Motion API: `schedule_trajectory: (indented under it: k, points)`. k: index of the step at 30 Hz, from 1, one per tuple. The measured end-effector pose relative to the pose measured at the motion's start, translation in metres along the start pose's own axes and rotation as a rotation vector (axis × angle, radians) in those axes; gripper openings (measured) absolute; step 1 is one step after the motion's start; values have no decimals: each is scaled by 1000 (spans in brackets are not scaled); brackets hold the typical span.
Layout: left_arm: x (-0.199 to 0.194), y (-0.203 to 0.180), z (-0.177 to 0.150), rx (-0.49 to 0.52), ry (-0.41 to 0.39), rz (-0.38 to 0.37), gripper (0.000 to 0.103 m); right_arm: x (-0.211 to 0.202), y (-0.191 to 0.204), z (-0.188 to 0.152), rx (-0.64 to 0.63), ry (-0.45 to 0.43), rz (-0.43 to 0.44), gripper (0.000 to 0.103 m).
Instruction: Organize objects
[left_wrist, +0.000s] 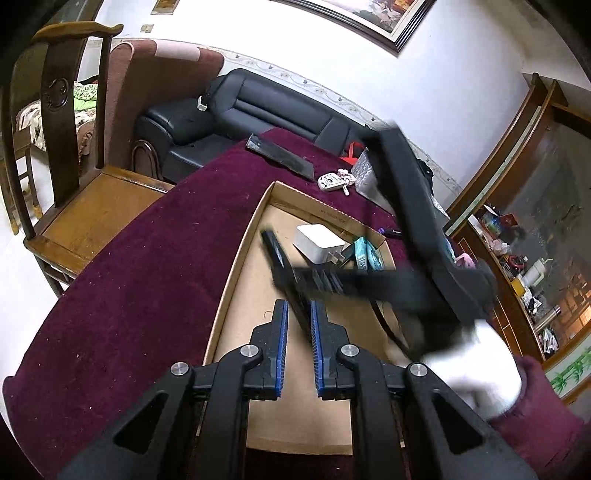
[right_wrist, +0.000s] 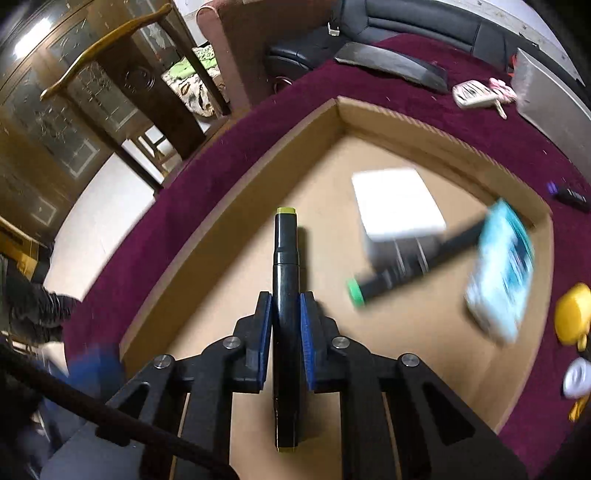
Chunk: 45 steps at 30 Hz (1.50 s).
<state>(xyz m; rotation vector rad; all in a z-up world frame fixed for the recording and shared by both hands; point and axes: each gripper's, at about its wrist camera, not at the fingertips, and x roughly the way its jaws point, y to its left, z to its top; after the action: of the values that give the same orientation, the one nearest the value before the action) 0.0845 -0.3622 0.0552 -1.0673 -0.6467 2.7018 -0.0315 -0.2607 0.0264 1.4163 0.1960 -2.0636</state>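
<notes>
A lived-in sitting room with a black sofa (left_wrist: 258, 107) and a carved wooden chair (left_wrist: 62, 147) surrounds a bench (left_wrist: 147, 258) draped in maroon cloth, and on it sits a shallow cardboard tray (right_wrist: 236, 192). The right hand-held gripper (right_wrist: 286, 321) is clamped on a black marker with a yellow-green cap (right_wrist: 286, 258), holding it over the tray floor with the cap pointing to twelve o'clock. The left hand-held gripper (left_wrist: 298, 317) has its jaws together on a thin dark flat object (left_wrist: 284, 273), which I cannot identify. Inside the tray, at about two o'clock from the held marker, lie a white charger (right_wrist: 399, 206), a green-capped marker (right_wrist: 406, 266) and a pale blue packet (right_wrist: 502, 273). The step looks like setting the marker down in the tray: best lowered until it nearly touches the cardboard, parallel to the tray wall on open floor, then released gently so it does not roll into the other items.
</notes>
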Motion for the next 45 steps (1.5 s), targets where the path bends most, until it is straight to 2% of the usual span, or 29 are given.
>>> schedule_trajectory:
  k: [3,6,7,8,9,10,11,12,16,17,21,22,29,34,39,45]
  points:
    - [1,-1,-2,4,9,-9,10,9,-9,30,46,-33,-35,14]
    - [1,-1,-3,14,6,-26,10,0,-30,41,147,-20,112,15]
    - [2,-1,-3,14,6,-27,10,-13,-39,41,186,-61,166,20]
    - [3,-1,-3,11,5,-30,12,-24,-45,41,209,-95,186,33]
    - [4,0,-3,8,5,-34,14,-36,-52,40,237,-139,185,40]
    - [5,0,-4,4,6,-38,17,-45,-57,40,254,-173,164,53]
    - [5,0,-4,1,8,-43,18,-52,-62,41,268,-203,121,57]
    - [5,0,-5,0,10,-47,18,-56,-65,41,272,-223,64,57]
    - [3,-1,-8,-3,18,-47,18,-40,-70,41,306,-173,-10,57]
    - [3,-1,-8,-4,19,-47,18,-34,-72,37,320,-157,-2,57]
    - [2,-4,-10,-3,22,-38,18,-13,-77,32,337,-90,166,60]
    - [2,-5,-11,-4,22,-36,18,-12,-80,31,348,-92,185,60]
    - [0,-9,-11,-7,24,-38,18,-41,-83,18,345,-158,140,60]
    - [-7,-18,-12,0,5,-41,19,-66,-76,-2,282,-194,88,59]
    - [-16,-35,-16,23,2,-18,25,-87,-70,-25,221,-261,57,59]
    - [-29,-62,-22,62,-8,-1,25,-102,-68,-46,182,-285,62,59]
